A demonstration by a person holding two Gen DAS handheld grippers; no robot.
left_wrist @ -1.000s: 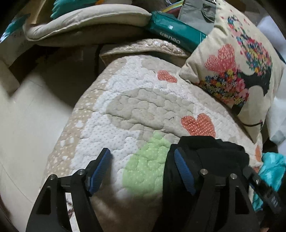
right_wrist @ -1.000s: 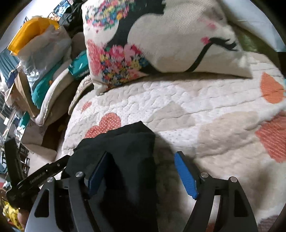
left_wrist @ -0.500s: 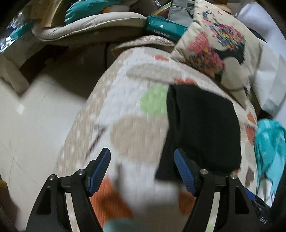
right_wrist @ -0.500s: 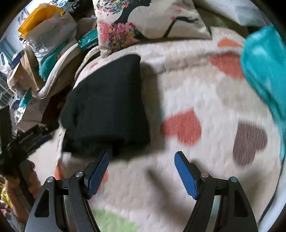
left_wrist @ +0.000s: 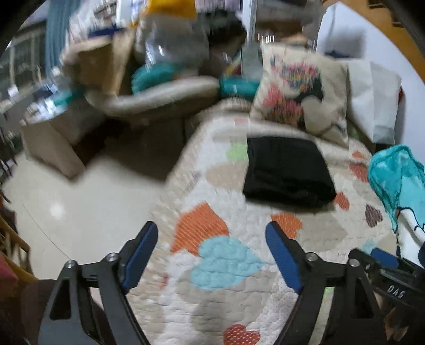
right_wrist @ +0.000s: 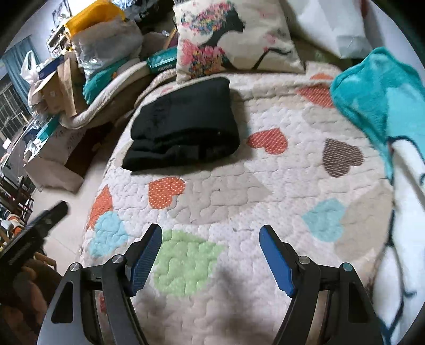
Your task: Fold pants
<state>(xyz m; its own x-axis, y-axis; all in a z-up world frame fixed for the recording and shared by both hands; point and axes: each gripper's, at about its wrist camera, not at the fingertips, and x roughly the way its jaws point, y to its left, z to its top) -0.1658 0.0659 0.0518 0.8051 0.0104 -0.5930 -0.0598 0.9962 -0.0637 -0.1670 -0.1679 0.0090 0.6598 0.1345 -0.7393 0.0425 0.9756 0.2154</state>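
Observation:
The black pants (left_wrist: pixel 287 169) lie folded into a compact rectangle on the heart-patterned quilt (left_wrist: pixel 233 265), near the floral pillow (left_wrist: pixel 300 98). They also show in the right wrist view (right_wrist: pixel 183 124), at the far left of the quilt (right_wrist: pixel 239 185). My left gripper (left_wrist: pixel 212 254) is open and empty, well back from the pants above the quilt. My right gripper (right_wrist: pixel 209 254) is open and empty, also well back from them. The right gripper's body shows at the lower right of the left wrist view (left_wrist: pixel 390 276).
A teal blanket (right_wrist: pixel 382 95) lies at the quilt's right side. The floral pillow (right_wrist: pixel 233 37) and a white pillow (right_wrist: pixel 326 24) lie behind the pants. Bags, boxes and cushions (right_wrist: pixel 79 63) are stacked at the left. The bed's left edge drops to a pale floor (left_wrist: pixel 79 201).
Both grippers have drawn back from the folded pants, which now lie farther away. The pants have stayed in place on the quilt.

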